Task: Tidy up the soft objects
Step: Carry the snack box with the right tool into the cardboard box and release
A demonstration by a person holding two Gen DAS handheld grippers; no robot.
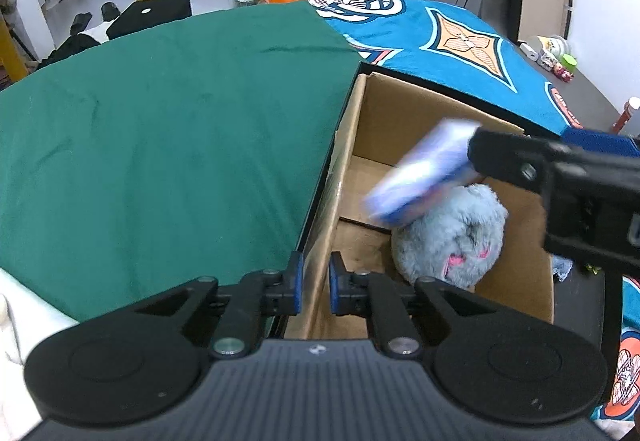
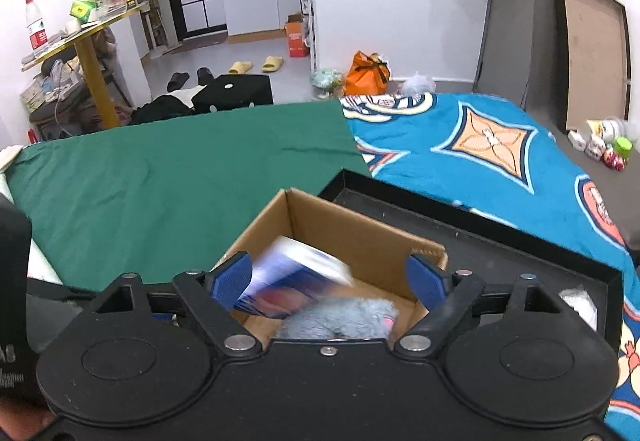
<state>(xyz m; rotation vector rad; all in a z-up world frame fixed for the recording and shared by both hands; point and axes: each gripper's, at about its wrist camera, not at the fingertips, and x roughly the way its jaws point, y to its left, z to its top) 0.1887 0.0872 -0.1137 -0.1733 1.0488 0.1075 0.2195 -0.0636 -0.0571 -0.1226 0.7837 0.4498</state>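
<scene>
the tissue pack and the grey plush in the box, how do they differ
The tissue pack is flat, boxy, blue and white with smooth wrapping; the grey plush is rounded and furry with pink marks. The pack is motion-blurred and tilted between the open right tongs; the plush is sharp and rests on the floor of the cardboard box. The pack is above the plush. Both are within the box opening.

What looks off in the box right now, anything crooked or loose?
The blue-and-white pack is tilted and motion-blurred above the grey plush toy in the cardboard box. The right gripper stands open around it, apparently not gripping. The left gripper pinches the box's wall.
</scene>
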